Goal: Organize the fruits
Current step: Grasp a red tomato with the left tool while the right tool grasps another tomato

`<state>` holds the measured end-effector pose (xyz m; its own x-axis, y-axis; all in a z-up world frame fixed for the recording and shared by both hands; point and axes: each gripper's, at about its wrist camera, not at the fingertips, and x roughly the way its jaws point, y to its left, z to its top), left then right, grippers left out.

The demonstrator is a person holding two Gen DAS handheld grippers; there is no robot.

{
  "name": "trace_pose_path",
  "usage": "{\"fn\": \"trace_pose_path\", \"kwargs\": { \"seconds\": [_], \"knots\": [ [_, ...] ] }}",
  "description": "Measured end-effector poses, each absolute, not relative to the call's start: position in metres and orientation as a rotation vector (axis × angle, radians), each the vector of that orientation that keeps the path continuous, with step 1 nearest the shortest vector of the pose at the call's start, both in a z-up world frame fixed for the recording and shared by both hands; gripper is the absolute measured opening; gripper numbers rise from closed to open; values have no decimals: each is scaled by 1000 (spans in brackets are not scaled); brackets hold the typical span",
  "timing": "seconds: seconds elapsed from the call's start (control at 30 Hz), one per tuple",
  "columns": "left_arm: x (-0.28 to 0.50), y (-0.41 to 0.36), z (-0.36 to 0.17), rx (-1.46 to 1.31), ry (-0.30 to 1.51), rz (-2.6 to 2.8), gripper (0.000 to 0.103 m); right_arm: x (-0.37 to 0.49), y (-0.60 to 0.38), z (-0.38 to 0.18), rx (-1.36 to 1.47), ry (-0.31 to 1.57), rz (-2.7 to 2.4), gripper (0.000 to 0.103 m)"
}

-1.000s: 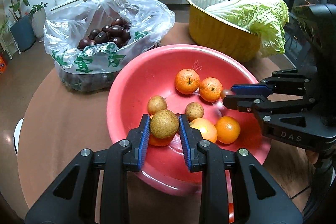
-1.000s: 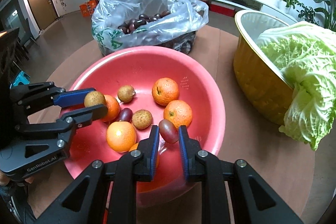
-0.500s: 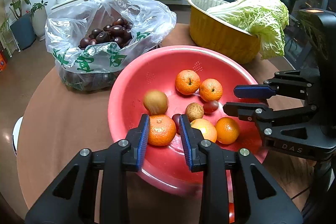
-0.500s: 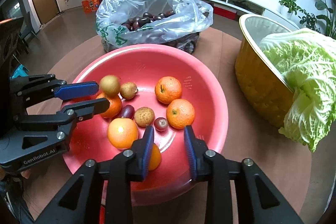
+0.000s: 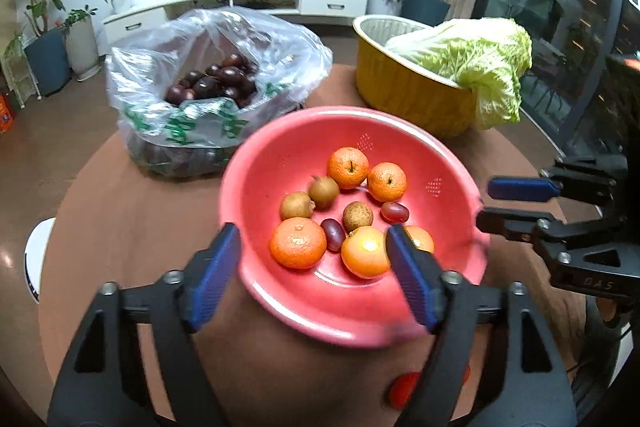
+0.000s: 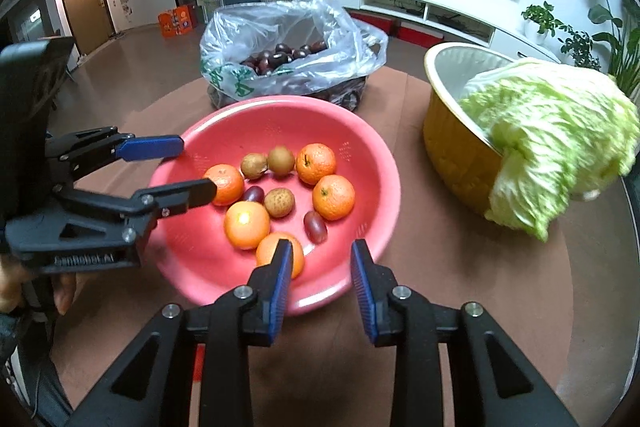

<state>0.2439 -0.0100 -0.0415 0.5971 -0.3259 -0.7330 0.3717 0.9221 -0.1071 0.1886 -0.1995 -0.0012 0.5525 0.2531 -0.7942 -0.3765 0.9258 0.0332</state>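
While both grippers stand near the bowl:
Left gripper: jaws wide apart, empty.
Right gripper: jaws apart, empty.
Fruit: loose in bowl.

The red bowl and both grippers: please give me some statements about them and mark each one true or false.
1. Both the left gripper and the right gripper are open and hold nothing. True.
2. The red bowl contains five oranges. True.
3. The cabbage lies in the red bowl. False: it rests in the yellow bowl.
4. The plastic bag is empty. False: it holds dark fruits.
5. Two small purple fruits lie among the oranges. True.
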Motion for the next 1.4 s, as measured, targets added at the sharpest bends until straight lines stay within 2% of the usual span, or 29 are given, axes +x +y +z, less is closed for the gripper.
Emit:
{"fn": "trace_pose_path", "kwargs": {
  "seconds": [0.07, 0.2, 0.47, 0.7, 1.2, 1.27, 1.3, 1.4],
  "knots": [
    [236, -6, -37, 52, 834, -409, 76, 176, -205, 0, -119, 905, 380, 38],
    [210, 1, -32, 59, 825, -415, 83, 148, -207, -2, -90, 903, 401, 38],
    [137, 4, -61, 136, 883, -471, 84, 99, -183, -28, -127, 931, 498, 40],
    [89, 15, -83, 197, 919, -499, 84, 100, -159, -41, -185, 941, 566, 40],
    [100, 21, -94, 210, 946, -485, 84, 118, -144, -63, -257, 993, 621, 40],
    [103, 17, -95, 215, 946, -495, 84, 119, -145, -64, -253, 998, 625, 38],
    [106, 15, -96, 218, 945, -499, 84, 119, -146, -65, -249, 999, 628, 34],
    [114, 3, -97, 239, 937, -527, 84, 116, -150, -65, -238, 998, 636, 33]
  ]
}}
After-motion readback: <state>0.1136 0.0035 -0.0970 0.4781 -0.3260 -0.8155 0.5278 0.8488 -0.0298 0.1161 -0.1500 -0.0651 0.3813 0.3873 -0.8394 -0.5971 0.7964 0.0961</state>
